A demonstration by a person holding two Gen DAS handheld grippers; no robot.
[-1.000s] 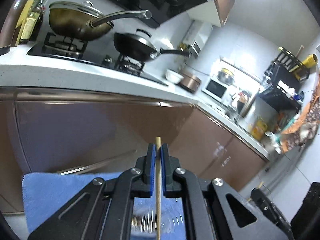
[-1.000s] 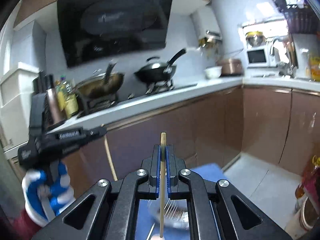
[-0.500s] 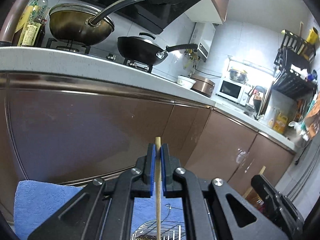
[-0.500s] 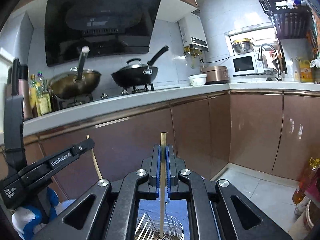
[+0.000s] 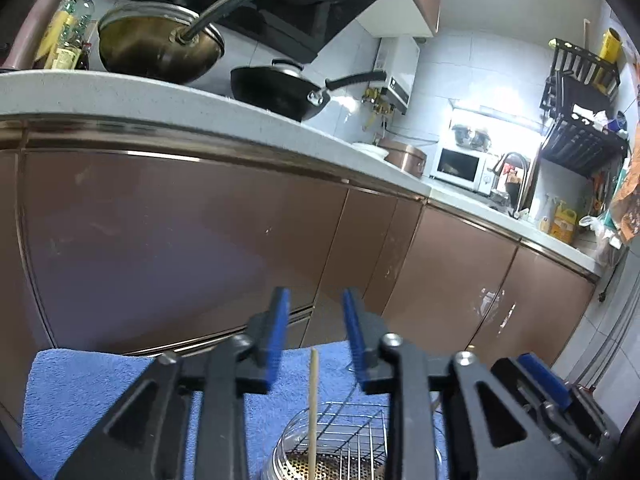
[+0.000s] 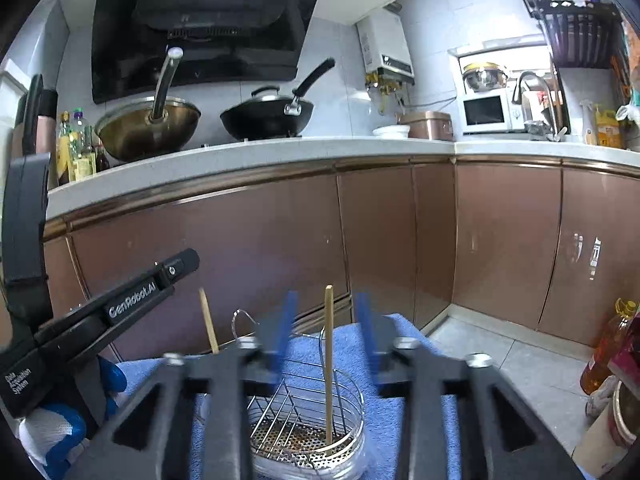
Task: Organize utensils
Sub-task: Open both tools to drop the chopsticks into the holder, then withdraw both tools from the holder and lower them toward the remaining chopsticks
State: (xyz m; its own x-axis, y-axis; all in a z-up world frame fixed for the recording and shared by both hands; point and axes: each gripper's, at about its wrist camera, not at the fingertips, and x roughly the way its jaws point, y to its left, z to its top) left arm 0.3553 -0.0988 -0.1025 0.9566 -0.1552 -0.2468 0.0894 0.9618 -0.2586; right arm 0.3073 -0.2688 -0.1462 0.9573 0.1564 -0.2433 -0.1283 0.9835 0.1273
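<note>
light: bright, glare near microwave point(image 5: 460, 166) | fisheye edges dark, warped | right claw point(image 6: 325, 332) motion-blurred

Both wrist views look forward from low, just above the wire utensil basket point(image 5: 352, 436) point(image 6: 308, 420). Each faces the brown cabinet fronts point(image 5: 180, 248) point(image 6: 360, 240). They share basket, cabinets and blue towel point(image 5: 96, 396) point(image 6: 400, 344).

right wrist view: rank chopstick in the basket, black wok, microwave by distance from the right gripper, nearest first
1. chopstick: stands between the open fingers of the right gripper, its tip in the wire basket just below.
2. black wok: on the stove across the counter, slightly left of centre.
3. microwave: far corner, upper right.
</note>
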